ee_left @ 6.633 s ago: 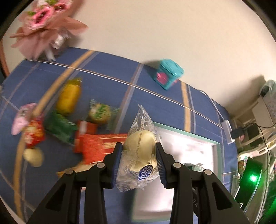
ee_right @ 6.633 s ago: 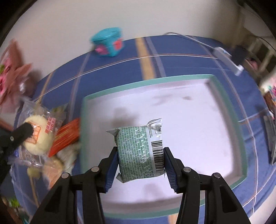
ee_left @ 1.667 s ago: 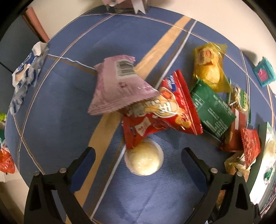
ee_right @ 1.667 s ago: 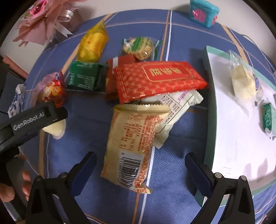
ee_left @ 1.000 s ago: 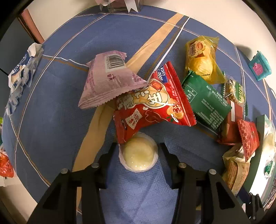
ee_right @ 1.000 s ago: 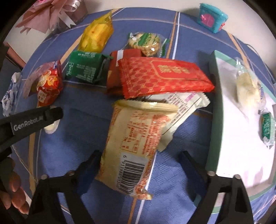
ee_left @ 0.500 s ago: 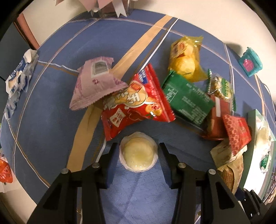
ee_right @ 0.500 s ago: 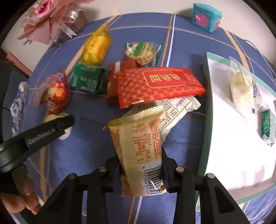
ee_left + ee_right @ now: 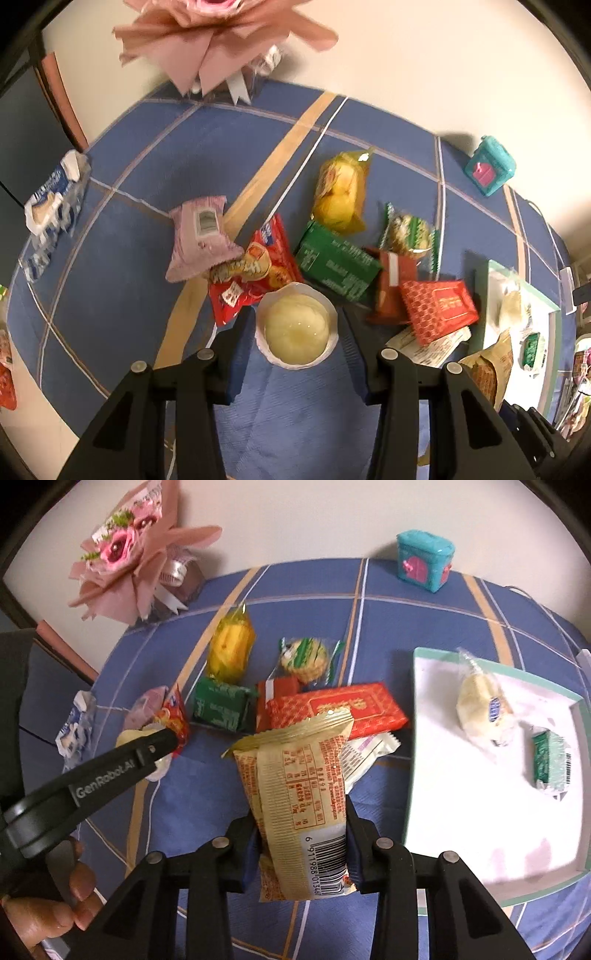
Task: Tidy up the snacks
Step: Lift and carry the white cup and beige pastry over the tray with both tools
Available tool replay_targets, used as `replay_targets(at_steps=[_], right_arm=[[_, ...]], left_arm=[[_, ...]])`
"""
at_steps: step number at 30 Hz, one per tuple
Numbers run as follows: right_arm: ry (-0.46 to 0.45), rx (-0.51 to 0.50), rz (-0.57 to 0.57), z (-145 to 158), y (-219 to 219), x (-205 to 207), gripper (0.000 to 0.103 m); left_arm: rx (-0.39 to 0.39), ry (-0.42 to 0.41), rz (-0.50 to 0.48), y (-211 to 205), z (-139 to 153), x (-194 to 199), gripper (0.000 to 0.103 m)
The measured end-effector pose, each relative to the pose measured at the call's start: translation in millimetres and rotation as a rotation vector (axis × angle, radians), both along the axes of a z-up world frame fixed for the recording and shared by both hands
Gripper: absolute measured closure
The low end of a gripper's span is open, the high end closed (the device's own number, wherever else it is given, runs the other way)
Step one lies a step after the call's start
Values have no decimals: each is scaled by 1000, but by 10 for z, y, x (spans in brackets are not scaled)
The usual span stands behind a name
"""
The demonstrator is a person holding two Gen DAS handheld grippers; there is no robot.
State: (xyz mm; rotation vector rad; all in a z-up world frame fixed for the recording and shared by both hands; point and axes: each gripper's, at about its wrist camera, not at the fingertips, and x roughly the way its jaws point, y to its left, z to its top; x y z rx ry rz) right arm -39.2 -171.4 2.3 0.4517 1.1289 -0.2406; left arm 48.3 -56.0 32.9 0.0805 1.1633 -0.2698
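cream jelly cup (image 9: 296, 329), tan packet (image 9: 300, 805) gripped

You have a pale jelly cup (image 9: 297, 328) squeezed between your left jaws and a gold wrapped pack (image 9: 301, 801) upright between your right jaws.

Blue tablecloth (image 9: 192, 812) (tan stripes); teal-rimmed white tray (image 9: 410, 775).

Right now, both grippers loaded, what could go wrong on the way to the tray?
1. The jelly cup is round and smooth; the left gripper pinches only its sides, so it could squirt out.
2. The right gripper holds the beige pack by its lower end; the long top could sag or swing.
3. The tray already holds two snacks; a careless drop could land on them.
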Motion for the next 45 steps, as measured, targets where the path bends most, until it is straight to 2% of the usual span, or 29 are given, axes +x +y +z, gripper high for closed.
replay_targets(at_steps=[3,4,8,14,29,34,37,40,45], right_arm=[[-20,-6,-27,72,-99,-96,63],[-24,-7,-38,-15,-106,-87,63],[-37,-20,-103,90,-322,-251,63],[-45,-38,-219,198,-739,-506,63],[-8,-39,-473,192,-1622,-1141,63],[5,-57,-539,189,-1819,-1334,63],[14,-68,-581,178,-1945,-1439,63],[29,-59,-629,106,-2085,-1535,63],[54,-52,-670,-18,-2264,-1616,63]], left_arm=[[-24,-29,-10,-8,90,-42,55],[-37,-35,-13,-44,134,-61,55],[-63,-57,-40,-108,120,-151,55],[-84,-77,-128,-443,167,-364,55],[-41,-96,-405,-1421,168,-1100,55],[-28,-90,-449,-1605,107,-1234,55],[-24,-118,-476,-1709,109,-1291,55],[-8,-153,-494,-1802,112,-1328,55],[1,-150,-519,-1930,34,-1330,55]])
